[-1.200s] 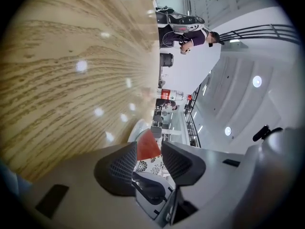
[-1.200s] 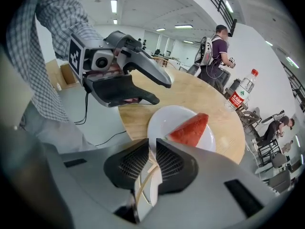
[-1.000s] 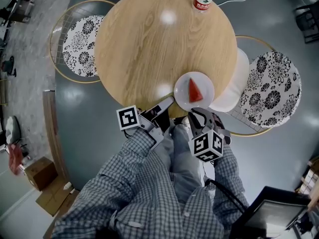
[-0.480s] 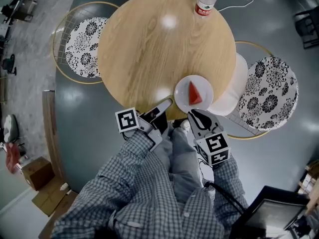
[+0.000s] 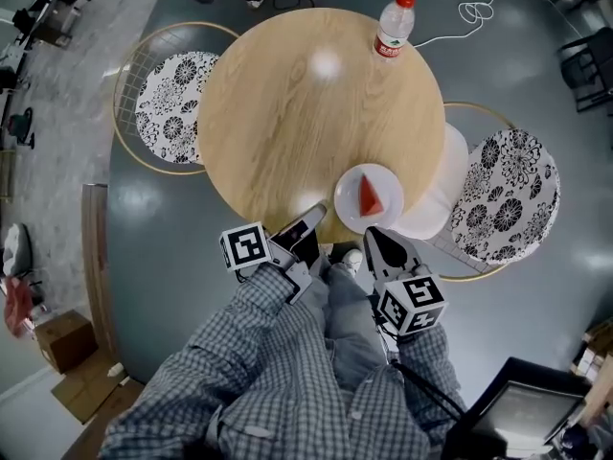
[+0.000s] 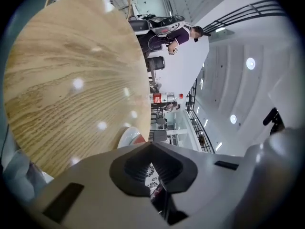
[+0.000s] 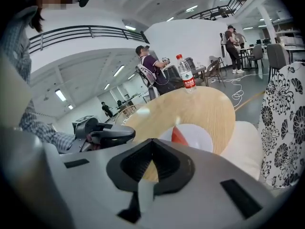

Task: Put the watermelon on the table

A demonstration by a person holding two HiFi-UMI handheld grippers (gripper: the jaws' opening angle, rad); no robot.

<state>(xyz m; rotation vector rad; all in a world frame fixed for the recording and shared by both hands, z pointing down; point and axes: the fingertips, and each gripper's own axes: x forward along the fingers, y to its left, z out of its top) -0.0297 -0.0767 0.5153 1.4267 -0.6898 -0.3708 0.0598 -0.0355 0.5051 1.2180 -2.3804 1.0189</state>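
Watermelon (image 5: 369,195) sits on its plate (image 5: 388,211) on the table (image 5: 287,103), so the job looks done. Left gripper (image 5: 314,212) has just closed on nothing; right gripper (image 5: 373,235) is closed and empty too.

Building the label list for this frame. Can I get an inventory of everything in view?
table: 1, light wood, round, centre
plate: 1, white, at the table's near edge
watermelon slice: 1, red, on the plate
water bottle: 1, clear with red cap and label, at the table's far edge
floral chairs: 2, black-and-white cushions on gold wire frames, one left of the table, one right
white cushion: 1, between the table and the right chair
cable: 1, white, on the floor beyond the bottle
cardboard box: 1, brown, on the floor at lower left
left claw: 1, grey, just closed, shut, empty, at the table's near edge
right claw: 1, grey, shut, empty, just short of the plate
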